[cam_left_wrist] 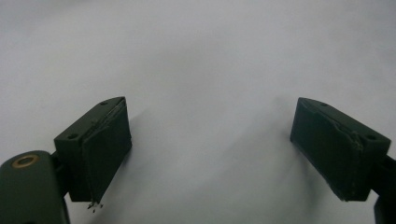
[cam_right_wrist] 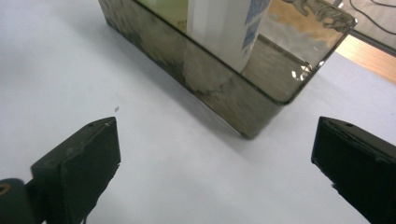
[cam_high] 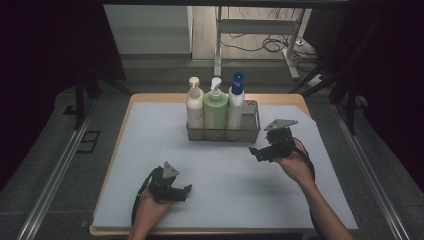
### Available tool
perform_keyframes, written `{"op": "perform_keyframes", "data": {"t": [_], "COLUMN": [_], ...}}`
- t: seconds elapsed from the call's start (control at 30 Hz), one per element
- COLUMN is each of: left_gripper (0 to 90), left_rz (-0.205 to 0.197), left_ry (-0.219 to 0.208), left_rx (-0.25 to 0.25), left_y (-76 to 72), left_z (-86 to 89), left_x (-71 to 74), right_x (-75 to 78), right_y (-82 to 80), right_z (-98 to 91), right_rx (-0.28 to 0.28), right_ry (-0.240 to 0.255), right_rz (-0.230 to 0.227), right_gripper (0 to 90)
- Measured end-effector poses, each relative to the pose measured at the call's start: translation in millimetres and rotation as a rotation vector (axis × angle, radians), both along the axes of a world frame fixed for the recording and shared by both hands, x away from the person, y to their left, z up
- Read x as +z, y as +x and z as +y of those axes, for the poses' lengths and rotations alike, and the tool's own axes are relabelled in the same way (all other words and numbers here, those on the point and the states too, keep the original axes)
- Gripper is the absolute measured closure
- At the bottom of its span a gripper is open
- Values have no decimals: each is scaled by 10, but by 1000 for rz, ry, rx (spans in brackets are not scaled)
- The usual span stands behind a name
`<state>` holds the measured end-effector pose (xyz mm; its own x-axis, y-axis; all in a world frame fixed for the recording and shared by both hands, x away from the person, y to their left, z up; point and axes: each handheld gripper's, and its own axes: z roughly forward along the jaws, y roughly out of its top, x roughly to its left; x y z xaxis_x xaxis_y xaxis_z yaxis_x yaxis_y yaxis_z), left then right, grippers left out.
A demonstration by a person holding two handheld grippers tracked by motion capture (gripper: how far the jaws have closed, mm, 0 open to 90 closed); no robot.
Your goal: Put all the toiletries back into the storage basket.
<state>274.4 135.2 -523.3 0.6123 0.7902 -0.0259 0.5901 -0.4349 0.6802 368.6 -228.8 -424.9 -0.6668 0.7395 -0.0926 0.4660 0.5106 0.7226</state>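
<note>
Facing tray (cam_right_wrist: pixel 243 100) corner, right gripper (cam_right_wrist: pixel 219 168) fingers spread; left gripper (cam_left_wrist: pixel 210 154) spread, empty.

Both handheld grippers are black — the left black two-jaw gripper (cam_high: pixel 186 189) and right black two-jaw gripper (cam_high: pixel 253 152) each carry a grey three-cornered plate and trail a black cable. The blocky jaws have screw holes — a brass-coloured ring (cam_left_wrist: pixel 25 161) sits beside one. Forearms are bare.

A dimly lit room with dark curtains (cam_high: pixel 45 50) on both sides, a grey floor (cam_high: pixel 65 150) crossed by metal rails (cam_high: pixel 57 165), a pale wooden table (cam_high: pixel 120 125) covered by a white sheet (cam_high: pixel 225 175), and beyond it a white metal frame (cam_high: pixel 260 30) with loose black cables (cam_high: pixel 270 45).
</note>
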Motion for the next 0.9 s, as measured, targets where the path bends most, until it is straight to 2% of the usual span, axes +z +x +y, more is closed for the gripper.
{"op": "perform_keyframes", "data": {"t": [0.13,0.37,0.9], "left_gripper": [121,121,122], "left_rz": [0,-1,-2], "left_ry": [-1,-2,-4], "left_rx": [2,2,2], "left_y": [-1,-2,-2], "left_z": [-1,-2,-3], "left_x": [-1,-2,-4], "right_x": [-17,-87,-482], "right_y": [-94,-255,-543], "right_z": [-58,-198,-454], "right_rx": [10,-4,-38], "right_ry": [4,14,0], "right_rz": [1,-5,8], "right_gripper": [0,0,0]}}
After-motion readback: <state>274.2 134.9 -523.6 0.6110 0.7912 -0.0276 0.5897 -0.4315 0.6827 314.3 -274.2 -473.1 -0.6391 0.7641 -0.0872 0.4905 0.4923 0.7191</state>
